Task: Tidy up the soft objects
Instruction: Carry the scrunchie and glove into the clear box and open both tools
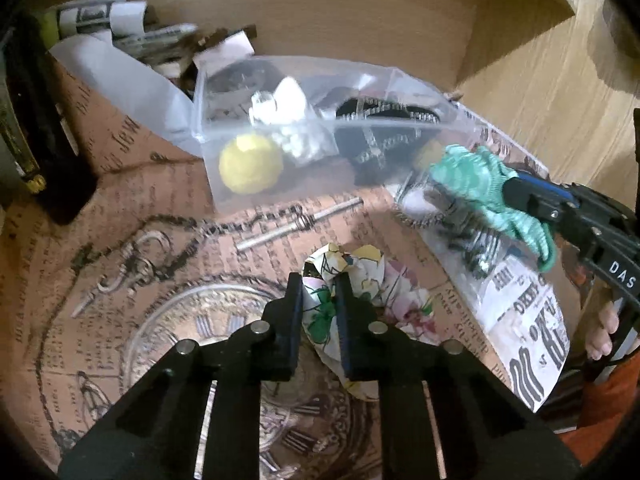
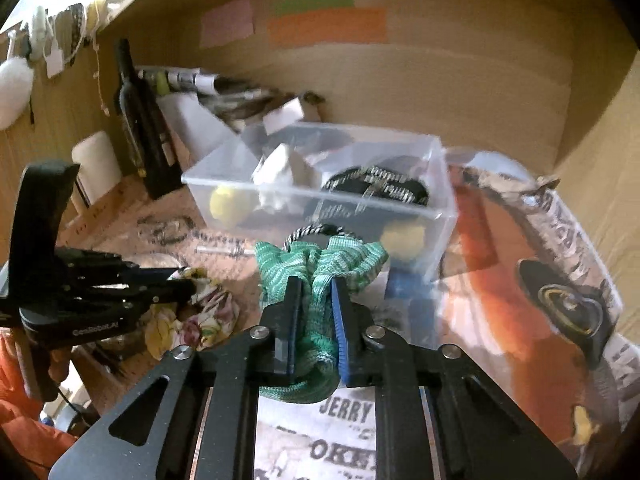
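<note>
The left gripper [image 1: 318, 280] is of matt black plastic with bright metal pins and pinches a thin floral cloth [image 1: 360, 304]. The right gripper [image 2: 316, 284] pinches a green ribbed knit cloth [image 2: 320, 264]. The storage box [image 2: 440, 208] is clear smooth plastic. The table cover [image 1: 120, 208] looks like matt printed paper. The back wall [image 2: 440, 80] is light wood.

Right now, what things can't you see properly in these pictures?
- Floral cloth: left wrist view, the left gripper covers its middle.
- Green knit: right wrist view, the right gripper hides its lower part.
- Clear box: both views, contents blurred; white lumps unidentifiable.
- Newspaper print: right wrist view, cut off by the gripper.
</note>
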{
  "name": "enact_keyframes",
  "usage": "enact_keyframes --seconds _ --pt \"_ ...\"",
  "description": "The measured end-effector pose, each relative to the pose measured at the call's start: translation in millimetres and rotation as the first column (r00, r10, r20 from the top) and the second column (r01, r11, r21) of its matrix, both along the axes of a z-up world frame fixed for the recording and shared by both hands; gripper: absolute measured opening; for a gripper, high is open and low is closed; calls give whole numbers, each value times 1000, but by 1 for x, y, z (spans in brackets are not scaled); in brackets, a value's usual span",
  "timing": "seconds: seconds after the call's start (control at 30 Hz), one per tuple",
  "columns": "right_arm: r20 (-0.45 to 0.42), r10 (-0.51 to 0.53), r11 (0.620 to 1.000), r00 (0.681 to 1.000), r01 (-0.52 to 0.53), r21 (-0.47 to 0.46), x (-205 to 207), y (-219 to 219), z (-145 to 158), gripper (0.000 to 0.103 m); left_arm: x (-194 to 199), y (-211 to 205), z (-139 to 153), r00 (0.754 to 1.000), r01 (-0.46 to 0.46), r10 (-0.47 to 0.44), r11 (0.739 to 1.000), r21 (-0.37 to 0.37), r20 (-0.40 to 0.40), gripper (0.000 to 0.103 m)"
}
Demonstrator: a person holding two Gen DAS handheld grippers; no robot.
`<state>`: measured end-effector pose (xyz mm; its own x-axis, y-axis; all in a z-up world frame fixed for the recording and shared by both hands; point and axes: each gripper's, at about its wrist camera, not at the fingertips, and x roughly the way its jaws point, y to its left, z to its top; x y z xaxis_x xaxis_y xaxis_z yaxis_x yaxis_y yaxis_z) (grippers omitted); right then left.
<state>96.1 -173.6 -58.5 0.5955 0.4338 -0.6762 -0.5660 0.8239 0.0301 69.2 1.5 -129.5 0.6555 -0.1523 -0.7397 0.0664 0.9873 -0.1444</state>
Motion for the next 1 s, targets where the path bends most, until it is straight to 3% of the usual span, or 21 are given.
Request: enact_keyframes --seconds 0.3,0.6,1.0 --pt "99 -33 999 994 29 41 2 -9 31 13 -2 8 41 992 -20 17 1000 22 127 13" --pt "186 -61 994 981 44 97 17 -8 56 13 12 15 85 960 -84 62 994 70 274 13" --pt "207 -63 994 976 43 101 57 12 63 13 65 31 95 957 -115 96 992 53 274 13"
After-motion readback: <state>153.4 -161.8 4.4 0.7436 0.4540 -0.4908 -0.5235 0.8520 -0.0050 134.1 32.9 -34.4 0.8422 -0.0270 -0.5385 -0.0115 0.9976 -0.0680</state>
